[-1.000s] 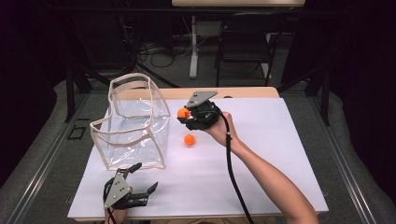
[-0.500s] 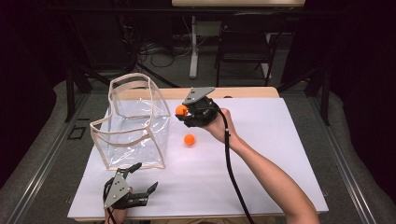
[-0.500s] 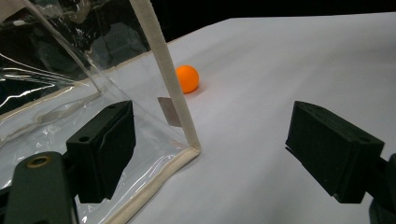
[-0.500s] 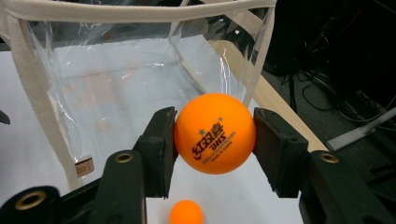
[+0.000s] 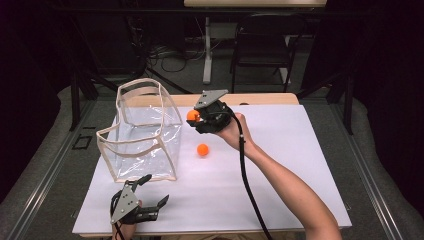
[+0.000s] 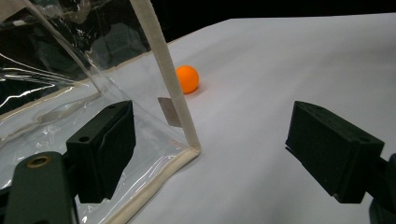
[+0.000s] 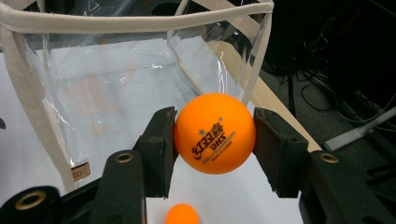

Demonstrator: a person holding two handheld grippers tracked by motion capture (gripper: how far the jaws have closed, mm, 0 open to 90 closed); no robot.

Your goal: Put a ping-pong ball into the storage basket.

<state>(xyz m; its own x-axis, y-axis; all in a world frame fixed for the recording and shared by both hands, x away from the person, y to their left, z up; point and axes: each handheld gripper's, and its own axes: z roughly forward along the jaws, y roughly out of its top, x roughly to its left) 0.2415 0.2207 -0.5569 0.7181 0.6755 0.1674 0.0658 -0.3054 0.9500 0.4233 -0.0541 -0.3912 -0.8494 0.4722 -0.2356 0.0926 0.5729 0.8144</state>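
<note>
Our right gripper (image 7: pixel 215 140) clamps its jaws on an orange ball (image 7: pixel 215 133) at frame centre. Our left gripper (image 6: pixel 210 149), jaws spread wide, sits low beside the clear bag (image 6: pixel 56 107).

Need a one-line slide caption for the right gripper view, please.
Right tongs shut on an orange ball, raised beside the clear bag; a second ball lies on the table below.

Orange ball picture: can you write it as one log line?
right tool: shut on round orange ping-pong ball | clear plastic bag: beside | left tool: open

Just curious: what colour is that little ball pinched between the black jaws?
Orange, with dark printed lettering; the small round ball shows best in the right gripper view.
</note>
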